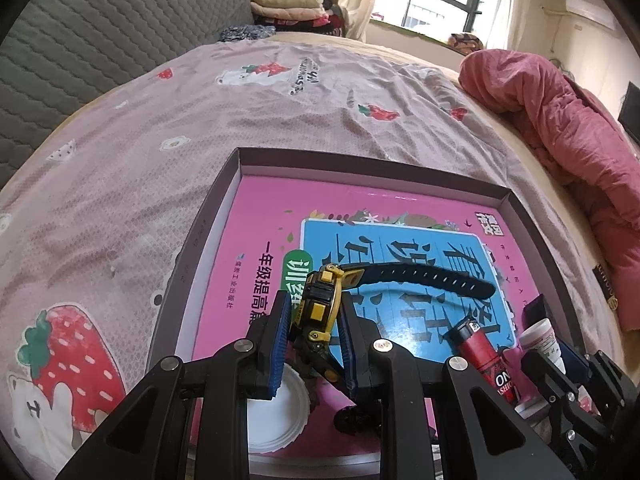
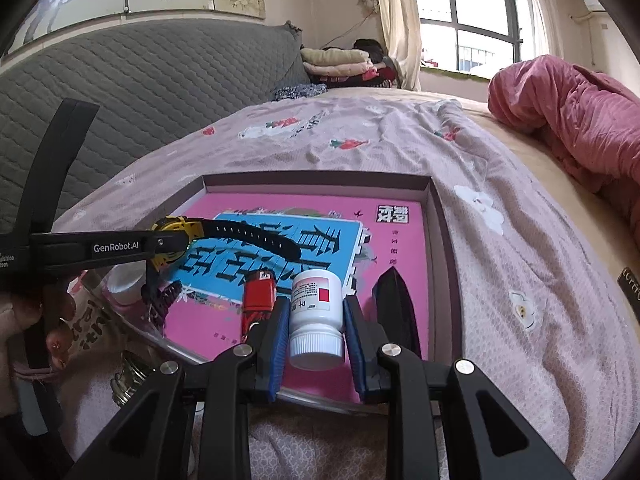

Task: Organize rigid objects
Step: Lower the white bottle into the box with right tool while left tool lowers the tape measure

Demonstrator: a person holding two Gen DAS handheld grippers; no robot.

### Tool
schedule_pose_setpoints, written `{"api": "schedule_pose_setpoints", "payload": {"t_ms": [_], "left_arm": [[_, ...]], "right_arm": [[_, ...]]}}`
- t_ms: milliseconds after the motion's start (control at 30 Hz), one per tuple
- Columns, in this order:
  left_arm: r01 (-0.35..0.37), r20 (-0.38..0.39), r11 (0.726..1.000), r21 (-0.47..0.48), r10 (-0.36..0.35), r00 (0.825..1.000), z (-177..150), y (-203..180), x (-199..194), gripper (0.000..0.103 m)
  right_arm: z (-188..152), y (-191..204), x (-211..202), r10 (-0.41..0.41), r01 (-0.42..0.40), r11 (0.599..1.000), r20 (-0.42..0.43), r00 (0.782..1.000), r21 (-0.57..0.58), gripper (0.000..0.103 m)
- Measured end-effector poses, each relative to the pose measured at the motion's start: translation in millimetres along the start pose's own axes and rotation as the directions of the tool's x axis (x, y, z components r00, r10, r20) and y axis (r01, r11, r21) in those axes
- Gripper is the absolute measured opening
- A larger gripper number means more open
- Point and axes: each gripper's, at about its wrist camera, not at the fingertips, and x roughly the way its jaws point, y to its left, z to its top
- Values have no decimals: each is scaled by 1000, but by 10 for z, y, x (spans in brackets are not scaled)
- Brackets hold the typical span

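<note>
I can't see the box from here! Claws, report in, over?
Left claw shut on yellow watch, above the box. Right claw shut on white bottle. Red lighter beside the bottle, close quarters.

Book [image 2: 304,248] in box [image 2: 436,216] on bed [image 2: 520,240], lighter [image 2: 260,292] left of bottle [image 2: 316,312]

A bed [image 1: 280,120] under a pinkish strawberry-print sheet fills the frame — on it, lower centre, sits a shallow dark-rimmed box [image 1: 516,200]; a crumpled red quilt [image 1: 560,132] lies at right, folded blankets [image 1: 288,4] at the top.
</note>
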Motion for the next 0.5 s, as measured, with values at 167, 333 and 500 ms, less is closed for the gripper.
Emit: {"api": "schedule_pose_setpoints", "payload": {"t_ms": [167, 333, 500], "left_arm": [[-4, 3, 1000, 4, 4, 1000, -17, 7, -13, 23], [-11, 7, 1000, 9, 11, 1000, -30, 5, -17, 23], [-17, 6, 1000, 13, 17, 1000, -41, 16, -34, 23]], "right_arm": [[5, 24, 57, 17, -17, 1000, -29, 999, -10, 27], [8, 22, 75, 14, -15, 1000, -36, 999, -11, 27], [16, -13, 98, 23, -23, 1000, -64, 998, 1, 27]]}}
